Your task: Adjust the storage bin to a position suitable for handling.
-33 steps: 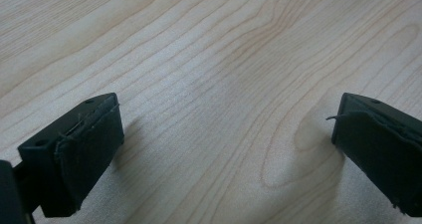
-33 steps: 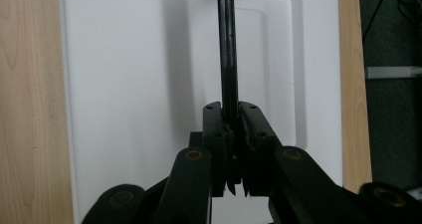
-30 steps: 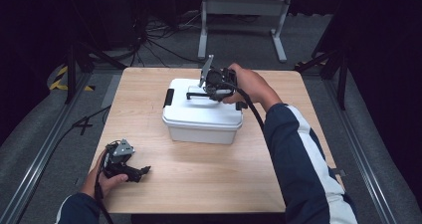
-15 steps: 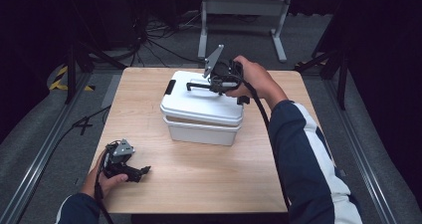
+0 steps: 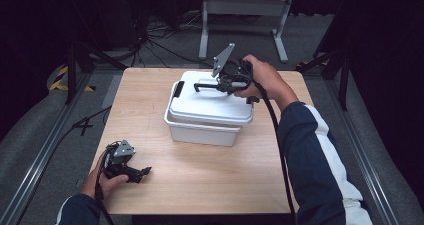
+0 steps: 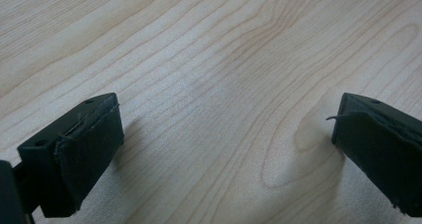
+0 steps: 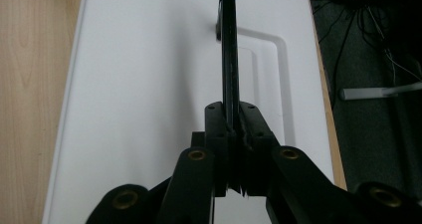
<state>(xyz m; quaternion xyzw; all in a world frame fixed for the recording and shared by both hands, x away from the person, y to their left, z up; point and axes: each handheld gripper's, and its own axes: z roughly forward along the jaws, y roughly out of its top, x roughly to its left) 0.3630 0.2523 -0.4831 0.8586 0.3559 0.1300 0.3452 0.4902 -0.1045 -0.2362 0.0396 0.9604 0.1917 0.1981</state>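
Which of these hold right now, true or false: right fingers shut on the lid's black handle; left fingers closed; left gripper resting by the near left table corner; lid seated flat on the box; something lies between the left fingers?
1. The right gripper is shut on the lid's black handle. True.
2. The left gripper has its fingers closed. False: they stand wide apart.
3. The left gripper sits near the table's near left corner. True.
4. The white lid lies flat on the box. False: it looks tilted, skewed off the rim.
5. Something lies between the left fingers. False: bare wood.
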